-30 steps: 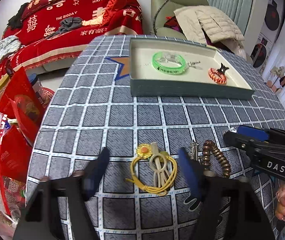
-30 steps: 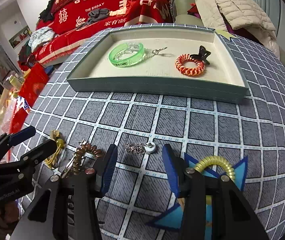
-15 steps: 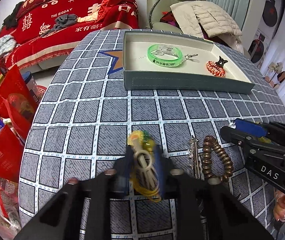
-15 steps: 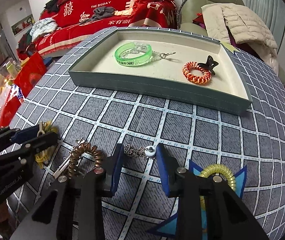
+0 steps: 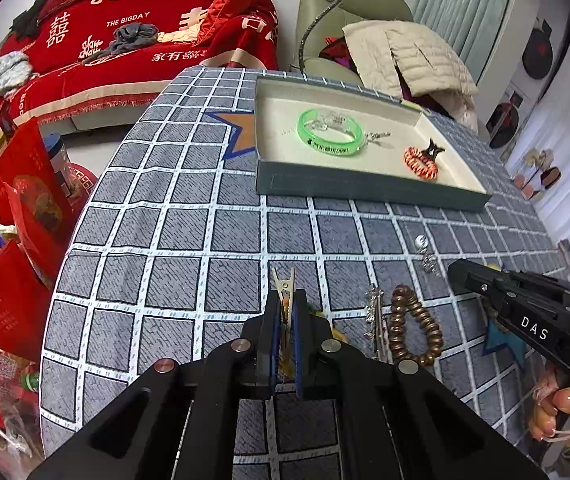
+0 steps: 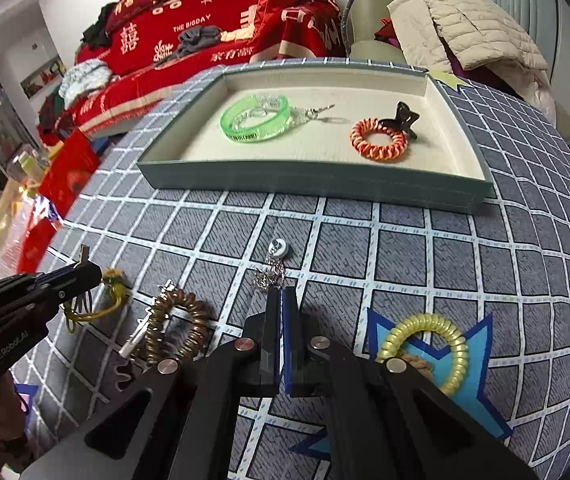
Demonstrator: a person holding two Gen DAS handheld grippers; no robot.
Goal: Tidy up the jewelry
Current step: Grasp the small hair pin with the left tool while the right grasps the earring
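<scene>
Gripping is the step in hand: the left gripper (image 5: 283, 320) is pinched narrow on a cream hair clip (image 5: 283, 285), whose beak pokes out past the tips toward 12 o'clock, with yellow cord (image 6: 97, 308) trailing beneath it. The right gripper (image 6: 281, 312) is also pinched nearly shut; the silver chain (image 6: 269, 274) with its white pendant (image 6: 279, 248) lies at its tips, but whether a link is caught I cannot tell.

Next comes a lift and carry toward 12 o'clock, high enough to pass the near wall of the jewelry tray (image 6: 317, 184). That wall seems the only real obstacle. Inside already lie a green bangle (image 6: 255, 118) and an orange coil hair tie (image 6: 379, 140).

A brown bead bracelet (image 5: 415, 326), a silver hairpin (image 5: 376, 316) just beside it and a yellow coil tie (image 6: 425, 350) remain on the checked tablecloth (image 5: 185, 240). The trailing cord could snag on the way up.
</scene>
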